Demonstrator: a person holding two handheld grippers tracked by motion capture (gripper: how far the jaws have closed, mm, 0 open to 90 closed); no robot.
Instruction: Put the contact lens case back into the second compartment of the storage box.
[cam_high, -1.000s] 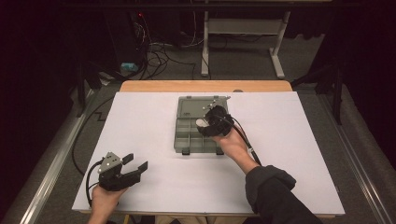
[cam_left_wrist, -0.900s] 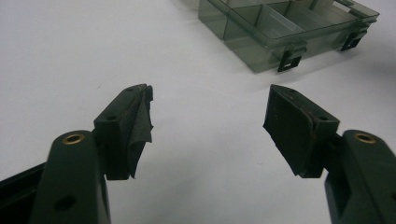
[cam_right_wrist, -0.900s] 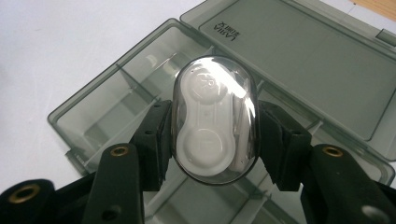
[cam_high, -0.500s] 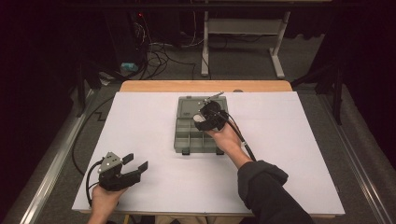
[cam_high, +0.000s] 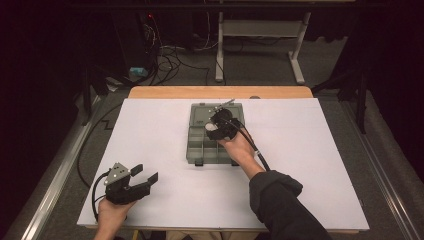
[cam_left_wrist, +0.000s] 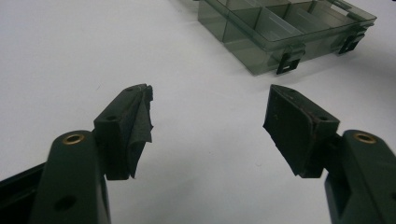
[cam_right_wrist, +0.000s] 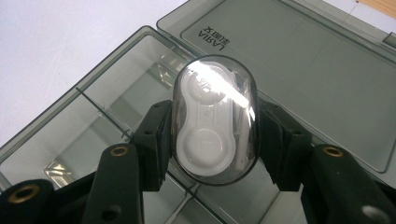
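A clear oval case with a white two-cup insert (cam_right_wrist: 212, 119) sits between the jaws of my right gripper (cam_right_wrist: 214, 135), which is shut on it. In the high view the right gripper (cam_high: 218, 126) holds the case (cam_high: 212, 134) over the far part of a grey see-through compartment box (cam_high: 197, 145) in the middle of the table. The box (cam_right_wrist: 116, 102) lies open under the case, its lid (cam_right_wrist: 303, 60) folded back flat. My left gripper (cam_high: 143, 174) rests near the table's front left with its jaws open and nothing between them (cam_left_wrist: 208, 126).
The box's front latches (cam_left_wrist: 289, 58) face the left gripper across bare white table (cam_high: 310, 150). A wooden strip (cam_high: 220, 92) runs along the table's far edge. Cables and a white frame stand on the dark floor beyond.
My right gripper has carried the oval case a little left and down over the far part of the open box. The left gripper has stayed where it was.
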